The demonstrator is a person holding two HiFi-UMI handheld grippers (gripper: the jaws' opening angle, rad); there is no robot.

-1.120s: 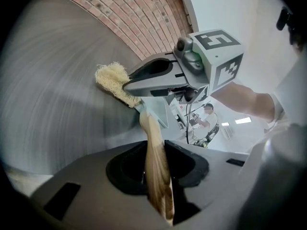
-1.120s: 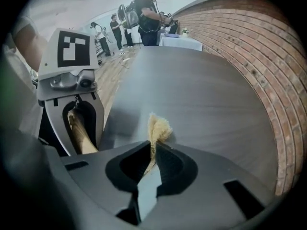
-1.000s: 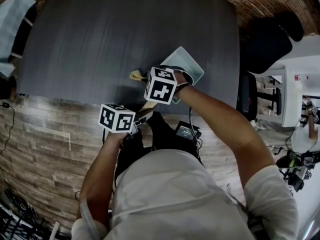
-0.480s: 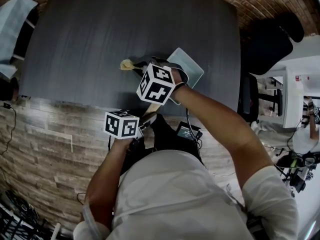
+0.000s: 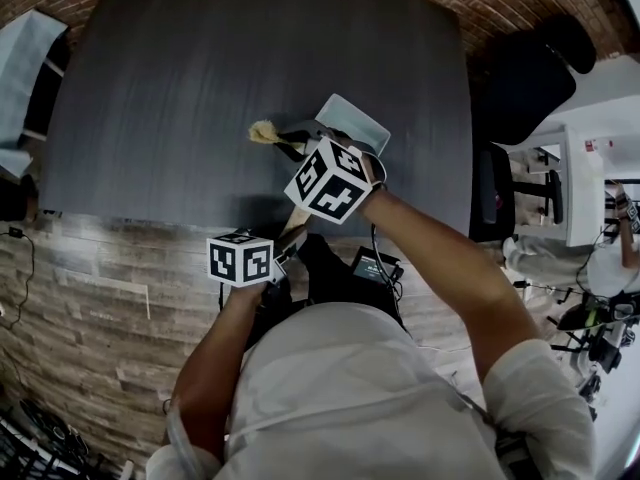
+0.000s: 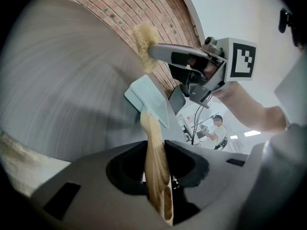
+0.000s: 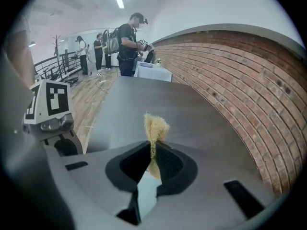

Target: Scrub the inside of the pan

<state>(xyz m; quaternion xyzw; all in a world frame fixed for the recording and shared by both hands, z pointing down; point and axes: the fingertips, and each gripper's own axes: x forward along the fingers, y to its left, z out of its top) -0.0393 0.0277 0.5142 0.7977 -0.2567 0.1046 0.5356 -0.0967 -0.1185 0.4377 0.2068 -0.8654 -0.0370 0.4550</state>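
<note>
The pan point(image 5: 354, 124) is pale green and square, with a wooden handle point(image 5: 298, 215), and lies at the near right of the dark table point(image 5: 200, 68). My left gripper point(image 5: 288, 240) is shut on that handle point(image 6: 154, 147), which runs out to the pan point(image 6: 152, 98). My right gripper point(image 5: 292, 144) is shut on a yellow fibrous scrubber point(image 5: 264, 131) and holds it in the air left of the pan. In the right gripper view the scrubber point(image 7: 156, 127) sticks up from between the jaws. From the left gripper view, the right gripper point(image 6: 158, 51) hangs above the pan with the scrubber point(image 6: 144, 38) at its tip.
A brick wall point(image 7: 230, 80) runs along the far side of the table. A black chair point(image 5: 525, 78) and white equipment point(image 5: 575, 178) stand to the right. Several people point(image 7: 129, 42) stand beyond the table's end. Wood-pattern flooring point(image 5: 90, 288) lies below me.
My right gripper has risen with the scrubber and turned, so its marker cube now sits lower and more tilted. The left gripper has stayed on the handle.
</note>
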